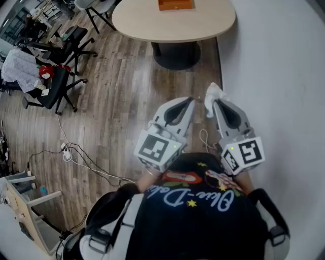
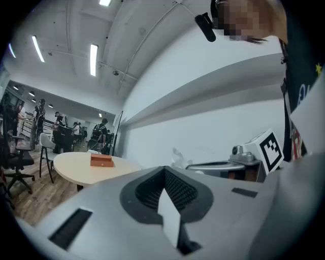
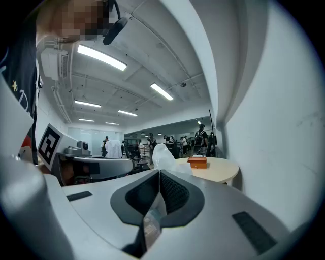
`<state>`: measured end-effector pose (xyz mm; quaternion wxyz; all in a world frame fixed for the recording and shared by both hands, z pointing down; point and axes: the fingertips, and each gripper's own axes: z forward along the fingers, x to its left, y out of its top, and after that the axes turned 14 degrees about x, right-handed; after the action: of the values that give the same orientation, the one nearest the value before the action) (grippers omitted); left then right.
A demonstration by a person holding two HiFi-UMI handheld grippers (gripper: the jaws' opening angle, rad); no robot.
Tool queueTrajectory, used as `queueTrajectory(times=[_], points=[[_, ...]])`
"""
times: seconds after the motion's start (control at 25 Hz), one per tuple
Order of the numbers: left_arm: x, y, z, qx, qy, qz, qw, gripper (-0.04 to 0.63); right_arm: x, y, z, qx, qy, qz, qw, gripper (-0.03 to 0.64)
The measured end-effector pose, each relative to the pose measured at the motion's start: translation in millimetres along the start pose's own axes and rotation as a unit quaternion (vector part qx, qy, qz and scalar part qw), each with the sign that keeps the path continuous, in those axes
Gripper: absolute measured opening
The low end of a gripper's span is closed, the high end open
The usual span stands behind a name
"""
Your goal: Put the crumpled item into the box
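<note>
The white crumpled item point(image 1: 213, 95) sticks out of the tips of my right gripper point(image 1: 217, 103), which is shut on it and held near the person's chest. In the right gripper view the crumpled item point(image 3: 162, 155) rises just beyond the closed jaws of the right gripper point(image 3: 159, 172). My left gripper point(image 1: 188, 103) is beside it, shut with nothing held; its closed jaws fill the left gripper view point(image 2: 163, 170). The orange box point(image 1: 176, 4) sits on a round beige table point(image 1: 152, 23) ahead, and the box point(image 3: 197, 162) also shows past the right jaws.
A white wall point(image 1: 284, 76) runs along the right side. Black office chairs point(image 1: 61, 76) stand to the left on the wood floor, with cables point(image 1: 76, 155) trailing across it. The table's dark pedestal base point(image 1: 177, 53) is ahead. People stand far off in the room point(image 2: 61, 129).
</note>
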<state>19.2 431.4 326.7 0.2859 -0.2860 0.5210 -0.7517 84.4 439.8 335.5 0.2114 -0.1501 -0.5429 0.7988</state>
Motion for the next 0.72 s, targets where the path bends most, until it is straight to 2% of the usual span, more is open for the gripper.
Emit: queueTrajectory(times=[0.2, 0.72], points=[[14, -1, 0, -0.002, -0.001, -0.003, 1.0000, -0.008, -1, 1, 12, -0.008, -0.001, 0.018, 1.000, 0.003], [42, -9, 7, 0.009, 0.006, -0.021, 0.9997, -0.008, -7, 2, 36, 0.006, -0.004, 0.024, 1.000, 0.003]])
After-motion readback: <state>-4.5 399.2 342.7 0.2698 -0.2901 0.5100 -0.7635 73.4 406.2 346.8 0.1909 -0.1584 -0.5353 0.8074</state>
